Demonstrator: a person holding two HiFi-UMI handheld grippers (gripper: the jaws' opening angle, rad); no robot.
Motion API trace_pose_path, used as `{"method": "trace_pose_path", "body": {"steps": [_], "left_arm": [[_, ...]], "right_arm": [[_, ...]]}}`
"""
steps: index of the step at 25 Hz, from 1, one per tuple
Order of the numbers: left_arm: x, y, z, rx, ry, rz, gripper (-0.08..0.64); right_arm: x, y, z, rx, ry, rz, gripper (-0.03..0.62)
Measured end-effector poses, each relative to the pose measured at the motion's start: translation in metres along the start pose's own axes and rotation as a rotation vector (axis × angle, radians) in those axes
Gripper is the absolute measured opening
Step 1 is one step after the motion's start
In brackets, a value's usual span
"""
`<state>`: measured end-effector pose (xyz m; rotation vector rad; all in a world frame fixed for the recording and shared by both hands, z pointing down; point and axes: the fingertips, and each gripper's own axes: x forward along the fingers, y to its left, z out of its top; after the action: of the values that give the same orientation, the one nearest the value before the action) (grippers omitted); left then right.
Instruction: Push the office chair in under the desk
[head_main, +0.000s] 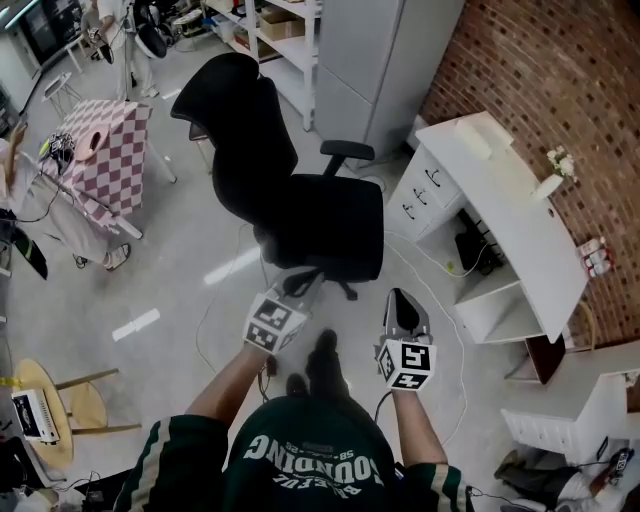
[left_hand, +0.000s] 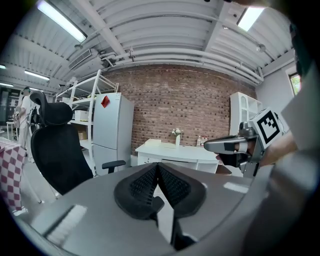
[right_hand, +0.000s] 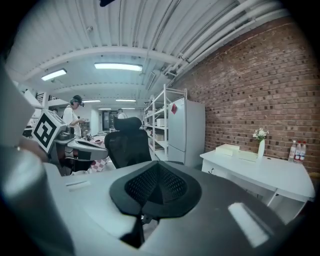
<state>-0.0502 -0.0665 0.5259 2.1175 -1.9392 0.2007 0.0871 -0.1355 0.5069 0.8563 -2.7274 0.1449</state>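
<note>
Left hand-held gripper (head_main: 285, 310): jaws together, empty, forearm extended forward. Right hand-held gripper (head_main: 402, 310): jaws together, empty, alongside, apart from left.

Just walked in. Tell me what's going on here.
A person holds a tool in each hand and faces a black office chair that stands out on the open floor, apart from the white desk by the brick wall. The left tool and right tool are both shut and empty, held short of the chair; neither touches it. The chair has not yet been pushed under the desk.
</note>
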Motion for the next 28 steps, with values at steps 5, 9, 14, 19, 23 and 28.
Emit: {"method": "trace_pose_path", "body": {"steps": [5,9,14,19,23,28], "left_arm": [[0.027,0.042,0.013,-0.004,0.01,0.036,0.011],[0.056,0.068,0.024,-0.003,0.018,0.066,0.011],[0.085,0.097,0.028,-0.026,0.027,0.107,0.011],[0.103,0.107,0.02,-0.034,0.063,0.135,0.011],[0.112,0.118,0.024,-0.033,0.075,0.158,0.011],[0.109,0.131,0.025,-0.024,0.088,0.188,0.011]], "right_arm": [[0.065,-0.008,0.022,0.001,-0.023,0.044,0.002],[0.114,-0.026,0.043,0.002,-0.04,0.079,0.002],[0.16,-0.041,0.055,-0.005,-0.037,0.124,0.002],[0.189,-0.051,0.046,0.014,-0.001,0.164,0.0],[0.203,-0.053,0.046,0.026,0.003,0.189,0.002],[0.211,-0.046,0.044,0.035,0.004,0.214,0.002]]}}
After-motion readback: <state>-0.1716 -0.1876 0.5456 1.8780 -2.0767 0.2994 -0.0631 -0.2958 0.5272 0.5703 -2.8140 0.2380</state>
